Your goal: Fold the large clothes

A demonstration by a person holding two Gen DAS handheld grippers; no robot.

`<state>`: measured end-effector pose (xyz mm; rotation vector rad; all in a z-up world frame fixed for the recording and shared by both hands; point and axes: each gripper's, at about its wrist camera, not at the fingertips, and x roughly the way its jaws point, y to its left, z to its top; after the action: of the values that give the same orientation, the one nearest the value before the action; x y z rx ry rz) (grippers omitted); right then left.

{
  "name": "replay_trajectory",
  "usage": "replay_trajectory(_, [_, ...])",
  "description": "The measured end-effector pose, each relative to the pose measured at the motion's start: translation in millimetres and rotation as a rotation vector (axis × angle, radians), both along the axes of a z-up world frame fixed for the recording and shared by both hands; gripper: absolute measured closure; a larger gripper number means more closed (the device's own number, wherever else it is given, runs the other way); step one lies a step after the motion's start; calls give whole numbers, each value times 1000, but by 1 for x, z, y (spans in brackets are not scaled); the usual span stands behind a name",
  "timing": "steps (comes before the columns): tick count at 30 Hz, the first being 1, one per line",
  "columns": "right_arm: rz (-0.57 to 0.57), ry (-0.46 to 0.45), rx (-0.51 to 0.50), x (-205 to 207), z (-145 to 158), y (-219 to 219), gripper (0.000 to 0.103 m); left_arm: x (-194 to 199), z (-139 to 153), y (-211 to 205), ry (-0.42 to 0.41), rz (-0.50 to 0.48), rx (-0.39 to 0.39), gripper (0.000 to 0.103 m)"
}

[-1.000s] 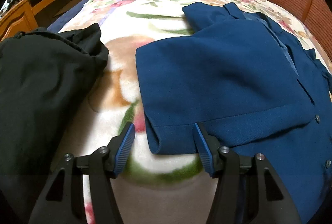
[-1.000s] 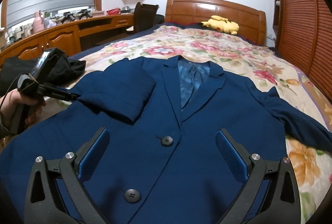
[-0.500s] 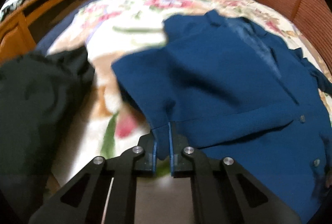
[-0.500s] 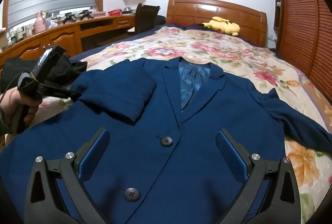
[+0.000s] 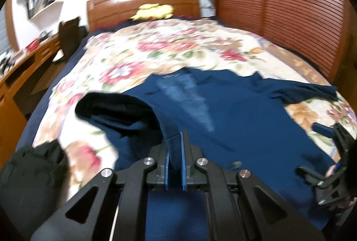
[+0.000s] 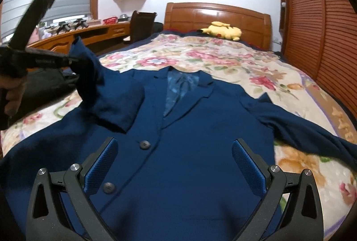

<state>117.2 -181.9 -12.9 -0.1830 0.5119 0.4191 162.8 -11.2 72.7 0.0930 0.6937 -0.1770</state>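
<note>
Left gripper (image 5: 175, 151) clamped on the jacket (image 6: 189, 129) sleeve edge, lifted off the bed (image 6: 279, 75); right gripper (image 6: 176, 165) spread wide above the buttoned front. Soft, limp, probably weighty cloth; best pinched at hems and seams.

The jacket (image 6: 200, 140) lies front-up on the bed (image 6: 290, 89), collar toward the headboard (image 6: 217, 15). A plush toy (image 6: 221, 33) lies on the bed just before the headboard. The left tongs (image 6: 73, 60) hold a lifted jacket edge, probably the sleeve, above the jacket's left side. The right tongs (image 6: 174, 165) hang over its lower front. A dark garment (image 5: 29, 174) lies left of the jacket. The counter (image 6: 89, 35) stands left of the bed.
</note>
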Motion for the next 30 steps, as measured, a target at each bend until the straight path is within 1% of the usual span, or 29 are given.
replay_trajectory(1, [-9,-1,1,-1,1,-7,0,-1,5,-13,-9,-26,4,99])
replay_trajectory(7, [-49,-3,12,-5,4,-34,0,-10,22,-63,-37,-124,21,99])
replay_trajectory(11, [-67,-2,13,-7,5,-49,0,-14,26,-88,-46,-154,46,99])
replay_trajectory(14, [-78,2,18,-7,5,-56,0,-18,23,-101,-41,-173,73,95])
replay_trajectory(16, [-82,6,21,-7,5,-60,0,-20,19,-108,-24,-188,79,91])
replay_trajectory(18, [-84,8,22,-7,5,-60,0,-25,18,-110,-22,-201,73,79])
replay_trajectory(19, [-83,8,22,-8,5,-60,0,-30,19,-108,-29,-208,65,76])
replay_trajectory(21, [-82,6,23,-7,5,-60,0,-39,20,-105,-41,-212,41,65])
replay_trajectory(23, [-79,5,22,-7,4,-60,0,-44,20,-101,-48,-213,14,62])
replay_trajectory(27, [-67,10,12,-7,3,-53,0,-56,13,-85,-67,-189,-31,51])
replay_trajectory(30, [-61,14,3,-7,1,-46,0,-60,3,-68,-65,-153,-66,51])
